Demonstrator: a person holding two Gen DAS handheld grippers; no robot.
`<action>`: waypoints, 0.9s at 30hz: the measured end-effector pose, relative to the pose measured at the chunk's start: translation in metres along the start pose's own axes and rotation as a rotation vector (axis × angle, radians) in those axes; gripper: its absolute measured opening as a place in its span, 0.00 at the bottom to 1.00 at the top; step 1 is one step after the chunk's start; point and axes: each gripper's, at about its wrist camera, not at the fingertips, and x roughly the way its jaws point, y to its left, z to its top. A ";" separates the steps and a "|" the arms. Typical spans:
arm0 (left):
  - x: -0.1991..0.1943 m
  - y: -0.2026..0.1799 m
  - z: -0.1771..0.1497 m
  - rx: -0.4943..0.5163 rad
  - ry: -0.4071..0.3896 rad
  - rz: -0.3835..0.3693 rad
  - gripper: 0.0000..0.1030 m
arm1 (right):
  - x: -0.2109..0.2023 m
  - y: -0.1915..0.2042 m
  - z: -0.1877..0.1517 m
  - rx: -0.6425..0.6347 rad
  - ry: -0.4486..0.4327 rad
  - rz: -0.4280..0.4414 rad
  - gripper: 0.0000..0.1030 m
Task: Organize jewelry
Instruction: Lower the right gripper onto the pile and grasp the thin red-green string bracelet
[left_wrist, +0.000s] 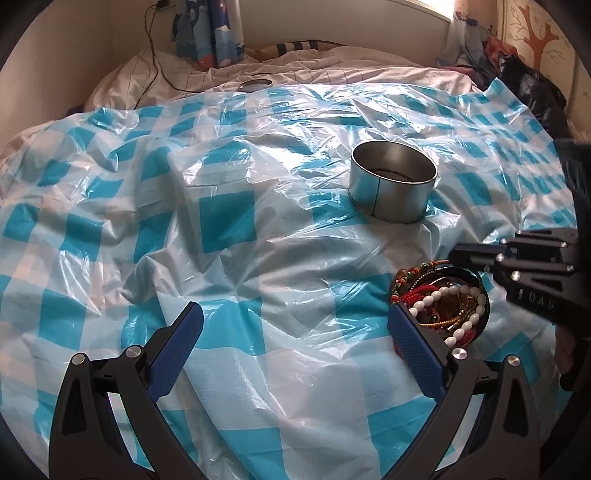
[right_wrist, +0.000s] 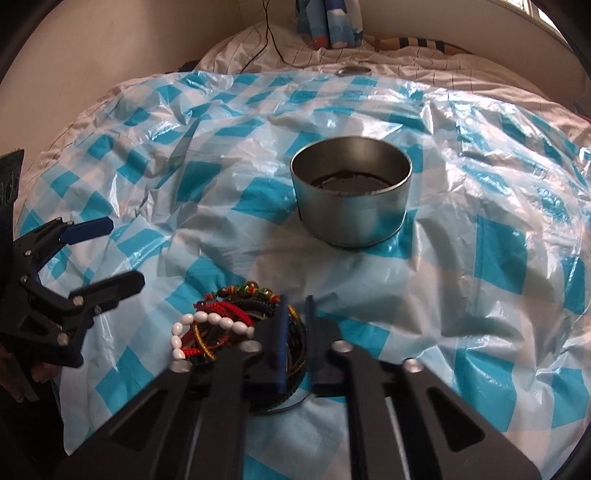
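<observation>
A dark dish (left_wrist: 484, 295) holds a pile of bracelets (left_wrist: 439, 299): white beads, red cord, coloured beads, gold thread. It also shows in the right wrist view (right_wrist: 229, 321). A round metal tin (left_wrist: 393, 181) stands open farther back, also in the right wrist view (right_wrist: 351, 195). My left gripper (left_wrist: 295, 332) is open and empty, its right finger beside the dish. My right gripper (right_wrist: 295, 325) has its jaws nearly closed over the dish's right rim; whether they pinch anything is hidden. It also shows in the left wrist view (left_wrist: 458, 254).
Everything lies on a crinkled blue-and-white checked plastic sheet (left_wrist: 229, 221) spread over a soft bed. A metal lid (left_wrist: 255, 85) lies at the sheet's far edge. A black cable (left_wrist: 155, 55), curtains and bedding are at the back; dark clothes (left_wrist: 528, 88) at far right.
</observation>
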 end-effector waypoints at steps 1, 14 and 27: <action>0.000 -0.001 0.000 0.002 -0.001 0.000 0.94 | -0.003 -0.002 0.001 0.011 -0.014 0.005 0.01; -0.002 -0.002 -0.001 -0.001 0.002 -0.011 0.94 | 0.002 -0.014 0.004 0.111 -0.006 0.101 0.49; -0.001 -0.002 -0.001 -0.011 0.014 -0.046 0.94 | -0.016 -0.022 0.009 0.147 -0.094 0.195 0.03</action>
